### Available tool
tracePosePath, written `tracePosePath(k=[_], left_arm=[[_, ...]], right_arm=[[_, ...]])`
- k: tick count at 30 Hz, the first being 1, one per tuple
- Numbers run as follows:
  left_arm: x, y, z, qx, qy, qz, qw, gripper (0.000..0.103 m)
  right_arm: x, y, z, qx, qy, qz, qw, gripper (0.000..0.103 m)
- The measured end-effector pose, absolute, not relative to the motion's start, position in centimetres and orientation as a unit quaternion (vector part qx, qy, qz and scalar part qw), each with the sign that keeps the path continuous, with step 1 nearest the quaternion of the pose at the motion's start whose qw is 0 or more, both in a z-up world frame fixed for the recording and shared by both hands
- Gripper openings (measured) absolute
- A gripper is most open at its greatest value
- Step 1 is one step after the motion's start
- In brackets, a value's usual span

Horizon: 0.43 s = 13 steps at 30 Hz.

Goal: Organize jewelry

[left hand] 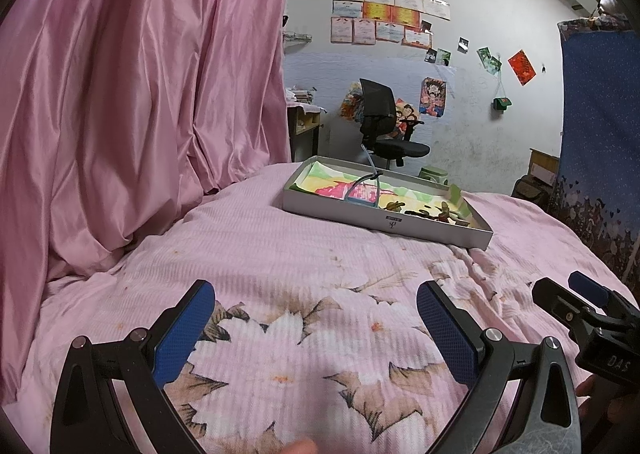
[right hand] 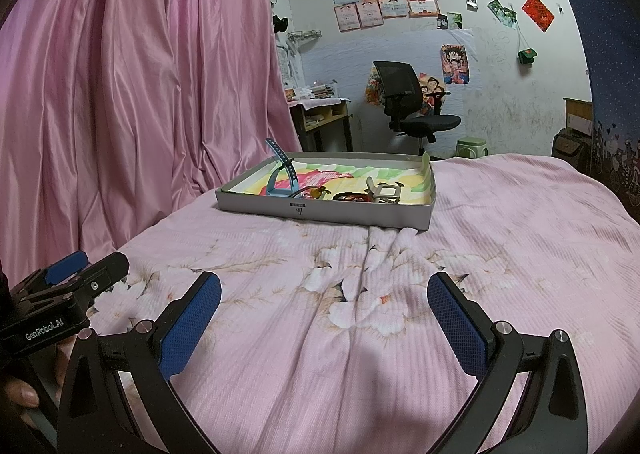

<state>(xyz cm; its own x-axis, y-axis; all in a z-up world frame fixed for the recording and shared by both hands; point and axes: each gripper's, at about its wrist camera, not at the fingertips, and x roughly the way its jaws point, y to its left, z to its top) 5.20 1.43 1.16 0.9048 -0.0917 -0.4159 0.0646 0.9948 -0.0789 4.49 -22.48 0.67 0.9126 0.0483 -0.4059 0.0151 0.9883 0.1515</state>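
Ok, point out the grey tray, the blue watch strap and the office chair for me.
grey tray [right hand: 320, 213]: right wrist view, front wall.
blue watch strap [right hand: 283, 162]: right wrist view, raised perforated band.
office chair [right hand: 396, 84]: right wrist view, mesh backrest.

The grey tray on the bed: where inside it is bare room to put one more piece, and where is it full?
In the grey tray, the lining is bare along the far wall and in the far right corner. The near side is crowded: blue strap, amber piece, dark bracelet, white clip. Bedspread between the tray and both open grippers, left and right, is bare.
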Motion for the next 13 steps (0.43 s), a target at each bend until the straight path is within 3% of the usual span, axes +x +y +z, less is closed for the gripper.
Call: tracePosePath(k=[13], left_arm=[[5.36, 1.62, 1.38, -0.026, 0.214, -0.039, 0.976, 0.102]], right_arm=[[4.29, -21.98, 0.13, 0.075, 0.212, 0.011, 0.974, 0.102]])
